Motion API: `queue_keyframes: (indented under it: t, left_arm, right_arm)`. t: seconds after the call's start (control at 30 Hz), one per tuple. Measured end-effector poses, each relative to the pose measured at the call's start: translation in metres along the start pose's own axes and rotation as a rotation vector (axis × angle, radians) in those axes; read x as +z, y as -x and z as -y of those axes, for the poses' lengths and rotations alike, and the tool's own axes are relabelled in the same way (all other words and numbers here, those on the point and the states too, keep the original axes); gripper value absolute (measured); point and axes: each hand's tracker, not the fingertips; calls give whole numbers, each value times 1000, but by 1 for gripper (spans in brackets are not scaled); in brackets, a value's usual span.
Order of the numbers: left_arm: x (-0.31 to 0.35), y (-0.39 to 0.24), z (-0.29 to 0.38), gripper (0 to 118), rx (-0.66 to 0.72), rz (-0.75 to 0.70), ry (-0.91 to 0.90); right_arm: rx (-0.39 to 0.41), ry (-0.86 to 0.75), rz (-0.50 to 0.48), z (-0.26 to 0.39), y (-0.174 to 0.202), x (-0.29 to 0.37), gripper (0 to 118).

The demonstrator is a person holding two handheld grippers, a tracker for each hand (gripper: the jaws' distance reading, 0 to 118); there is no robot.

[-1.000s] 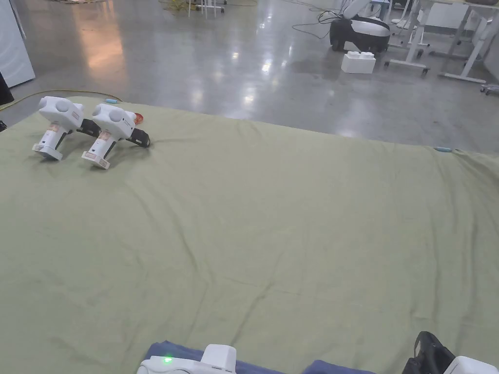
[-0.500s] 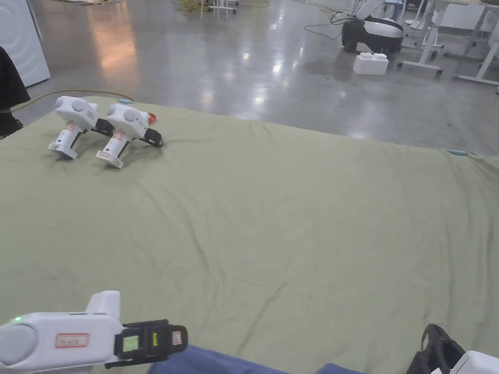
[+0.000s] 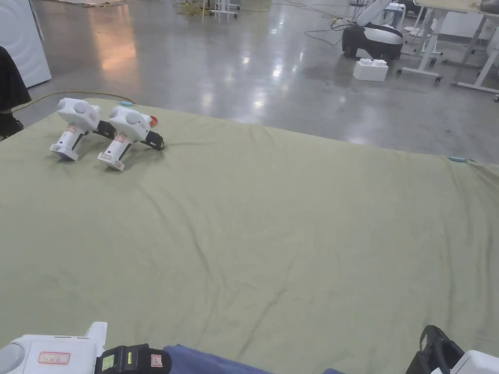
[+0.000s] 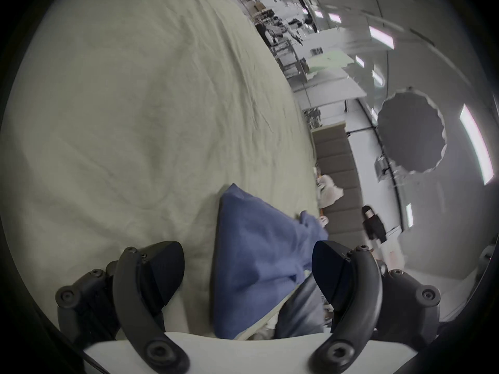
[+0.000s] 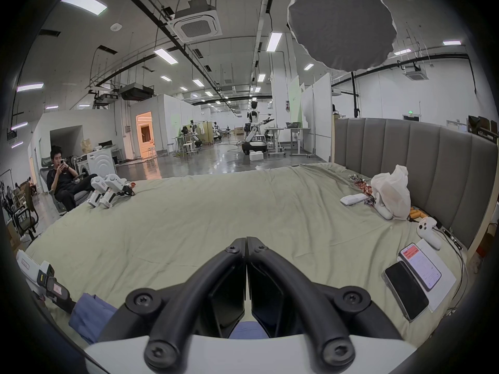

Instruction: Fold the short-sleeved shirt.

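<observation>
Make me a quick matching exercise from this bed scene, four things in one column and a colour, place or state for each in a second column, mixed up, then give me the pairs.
1. left gripper
2. right gripper
3. shirt
4. two spare grippers

A. blue, at the near edge of the bed
B. jaws apart
C. lying at the far left corner of the bed
D. jaws together

Pairs: 1-B, 2-D, 3-A, 4-C

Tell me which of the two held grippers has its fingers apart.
The left gripper: its fingers stand wide apart with the blue shirt between them, untouched. The right gripper has its fingers pressed together.
</observation>
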Motion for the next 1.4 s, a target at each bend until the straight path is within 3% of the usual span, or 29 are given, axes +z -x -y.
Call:
queue_keyframes:
  t: [0.17,0.3,0.33,0.37,0.67,0.83,1.0,1.2,1.4]
  left_arm:
    - [-18,6,-4,95,-16,57,47]
    - [-37,-24,14,43,-120,-62,114]
    - [-38,-25,15,21,-146,-80,104]
    - [-37,-24,15,14,-146,-109,87]
    - [13,-71,19,7,-224,-86,-19]
    - [67,-111,7,7,-280,-259,-99]
    - [99,-166,9,7,-355,-553,-178]
    - [71,-206,28,7,-426,-668,-171]
    - [30,-236,54,7,-454,-555,-136]
  right_arm:
    - [-11,9,-1,3,1,1,0]
    - [-20,13,-3,4,1,1,0]
    - [-21,14,-3,4,1,1,0]
    - [-22,15,-3,4,1,1,0]
    - [-24,25,-1,6,-3,0,0]
    - [-32,33,-7,8,-4,-2,0]
    - [-34,37,-20,12,-1,-5,0]
    - [-42,41,-31,13,2,-7,0]
    - [-47,50,-22,14,0,-8,0]
